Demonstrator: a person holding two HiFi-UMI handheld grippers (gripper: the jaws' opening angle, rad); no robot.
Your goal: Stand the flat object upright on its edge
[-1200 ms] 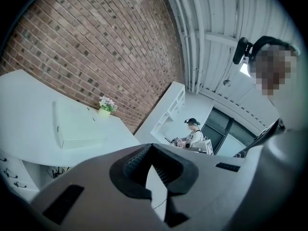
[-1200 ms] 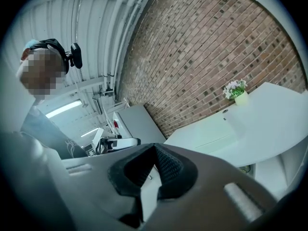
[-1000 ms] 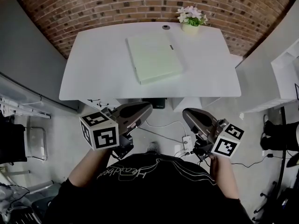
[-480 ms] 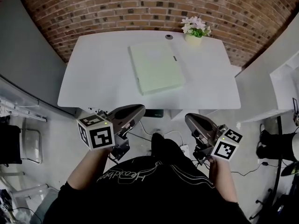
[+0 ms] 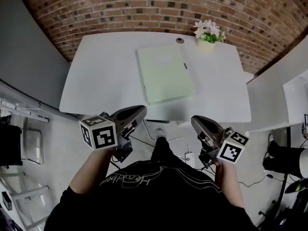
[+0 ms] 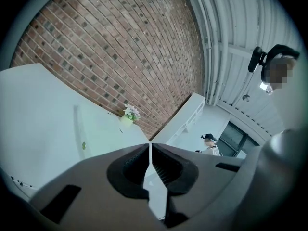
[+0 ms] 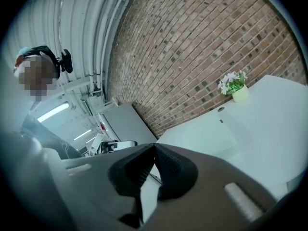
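A pale green flat object (image 5: 165, 74) lies flat on the white table (image 5: 106, 81), right of its middle. My left gripper (image 5: 138, 111) and right gripper (image 5: 197, 121) hover off the table's near edge, over the floor, both shut with nothing between their jaws. In the left gripper view the closed left gripper (image 6: 150, 146) points toward the table, with the flat object (image 6: 98, 129) ahead and to the left. In the right gripper view the closed right gripper (image 7: 154, 146) faces the flat object (image 7: 204, 134) from a distance.
A potted flower (image 5: 209, 32) stands at the table's far right corner beside a small round grommet (image 5: 179, 40). A brick wall (image 5: 144, 4) runs behind. A white cabinet (image 5: 284, 95) flanks the right side. Cables and a power strip (image 5: 189, 156) lie on the floor.
The table and flat object have drawn closer and sit lower in the head view as the person stepped forward. Both grippers came along toward the table edge, still shut.
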